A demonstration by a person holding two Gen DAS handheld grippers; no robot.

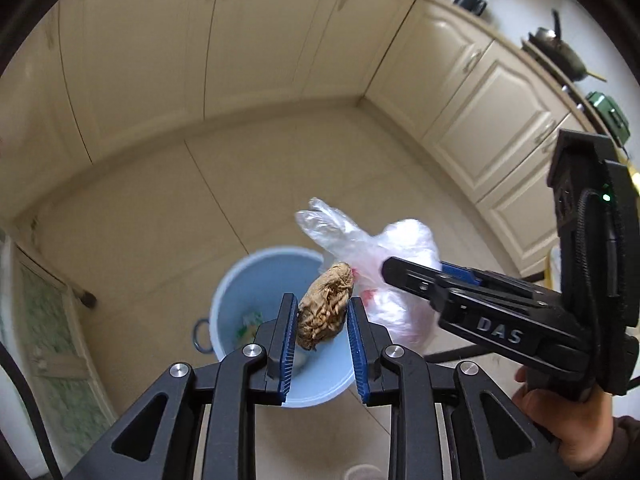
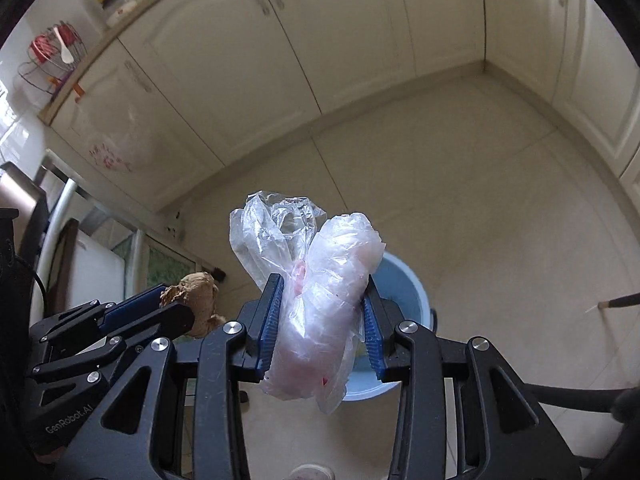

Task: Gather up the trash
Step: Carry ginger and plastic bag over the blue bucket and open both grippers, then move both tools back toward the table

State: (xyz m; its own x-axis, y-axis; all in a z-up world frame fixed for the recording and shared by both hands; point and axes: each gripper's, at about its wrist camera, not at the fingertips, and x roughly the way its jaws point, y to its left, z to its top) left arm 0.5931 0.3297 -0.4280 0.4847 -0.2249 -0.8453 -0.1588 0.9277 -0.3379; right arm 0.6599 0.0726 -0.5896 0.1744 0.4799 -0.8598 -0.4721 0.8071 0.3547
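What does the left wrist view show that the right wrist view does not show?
Only the left wrist view: a dark wok and a green pot on the counter, and the hand holding the right gripper.

Only the right wrist view: a wire rack and jars on a counter.

Both: the crumpled brown paper wad in the left gripper, the clear plastic bag, the pale blue plastic bucket.

Soft daylight is washing both views evenly; fisheye curvature is bending the cabinets [image 1: 248, 36], corners vignetting black.
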